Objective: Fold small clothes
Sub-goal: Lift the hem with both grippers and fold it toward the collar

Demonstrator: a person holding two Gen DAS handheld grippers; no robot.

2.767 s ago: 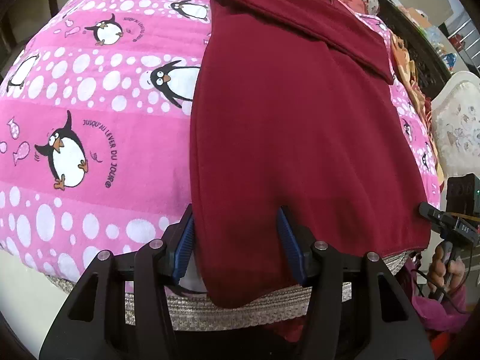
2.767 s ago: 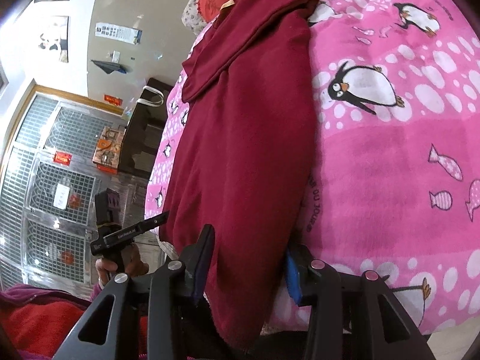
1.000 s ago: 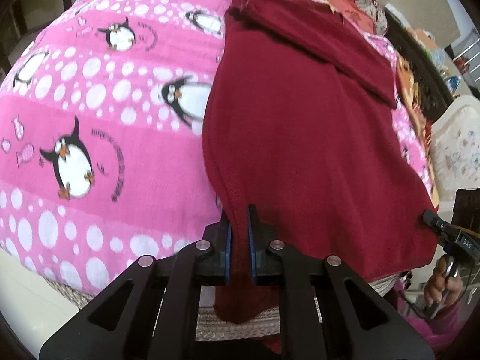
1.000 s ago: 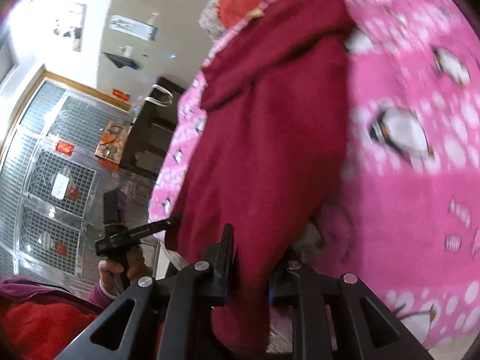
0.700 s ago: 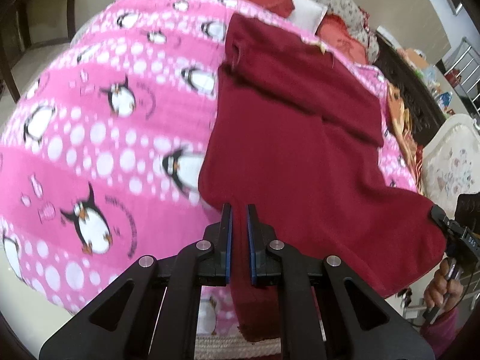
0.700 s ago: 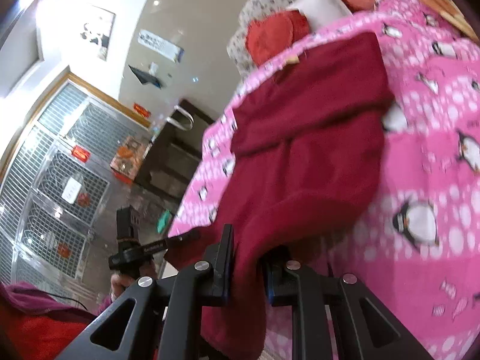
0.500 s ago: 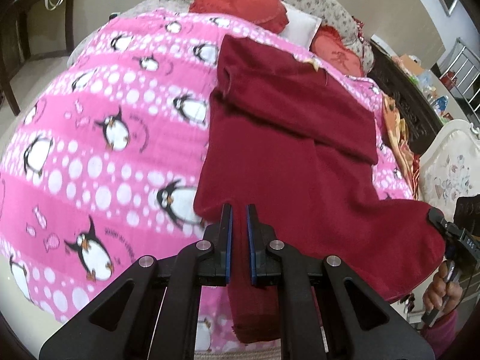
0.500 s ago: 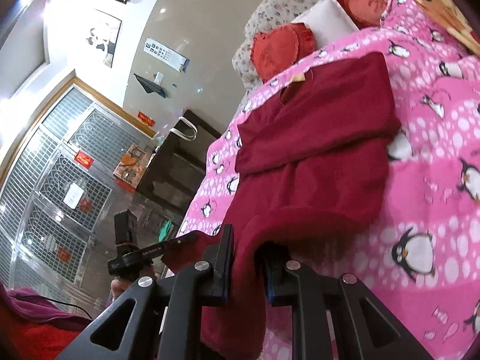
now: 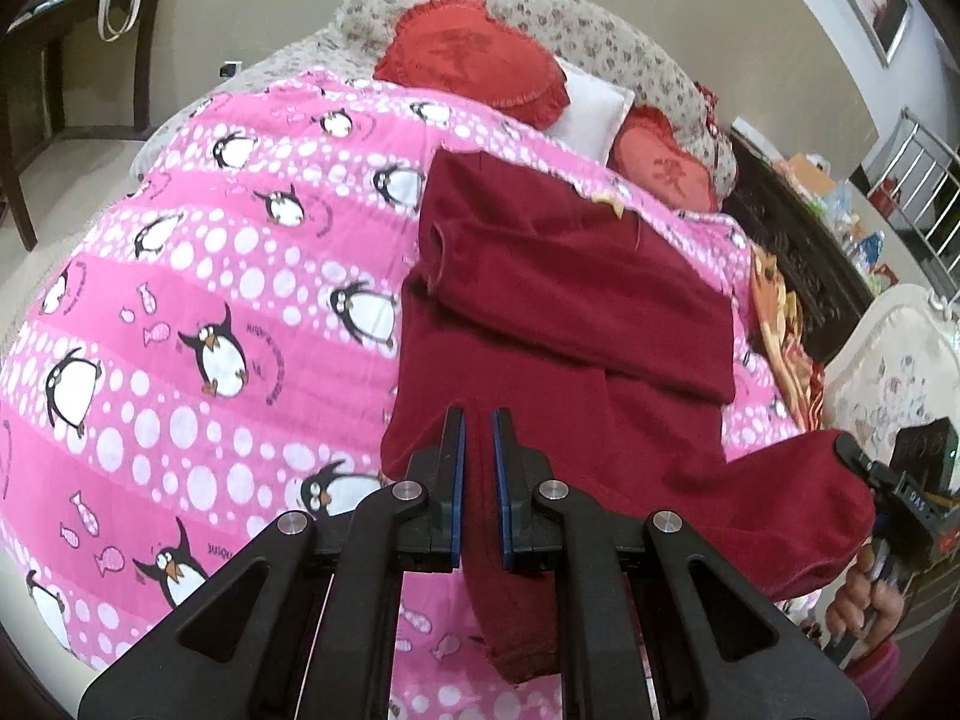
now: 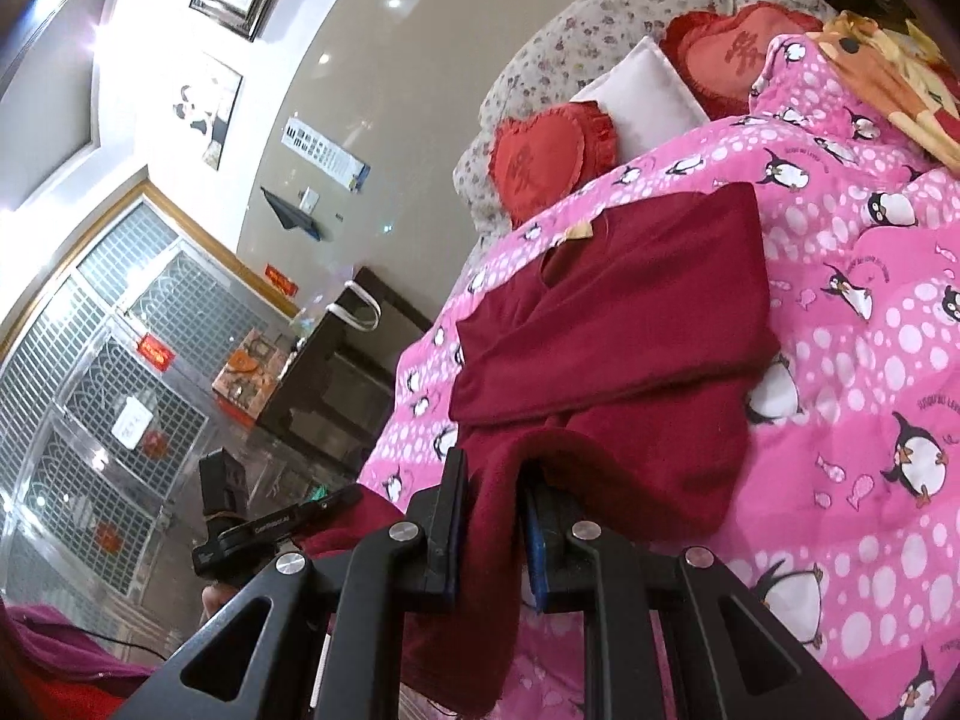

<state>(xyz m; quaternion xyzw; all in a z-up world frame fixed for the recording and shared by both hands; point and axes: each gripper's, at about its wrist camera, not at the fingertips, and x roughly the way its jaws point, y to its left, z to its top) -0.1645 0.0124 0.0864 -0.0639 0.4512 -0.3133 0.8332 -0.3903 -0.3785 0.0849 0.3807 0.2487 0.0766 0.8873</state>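
Left hand-held gripper (image 9: 477,420): jaws closed tight on the near hem of the maroon garment (image 9: 564,312); a flap of cloth hangs below the pads toward the camera.
Right hand-held gripper (image 10: 493,468): jaws pinched narrow on a thicker bunch of the same hem; cloth spills down between the fingers, bottom of frame.
Hem between grippers: raised off the bed, held at two corners; in the left view the right-hand corner bulges up around the other gripper's tip (image 9: 852,456), with a person's hand (image 9: 864,594) below it.
Garment body: past the lifted hem it lies flat on the pink penguin blanket (image 9: 180,312); the upper part is already folded across as a band, with the neck opening and a small tan label (image 10: 577,231) at the far end.
Bed edges: the blanket curves down to the floor on the left of the left view; on the garment's other side only a narrow strip of blanket shows before the drop.
Open room: wide bare blanket left of the garment; some clear blanket beyond the folded band.
Far end: red heart cushion (image 9: 474,69), white pillow (image 9: 591,111), second red cushion (image 9: 663,165), floral headboard (image 9: 600,30).
Off-bed: dark cabinet (image 10: 336,384) and barred metal gate (image 10: 108,372) in the right view.
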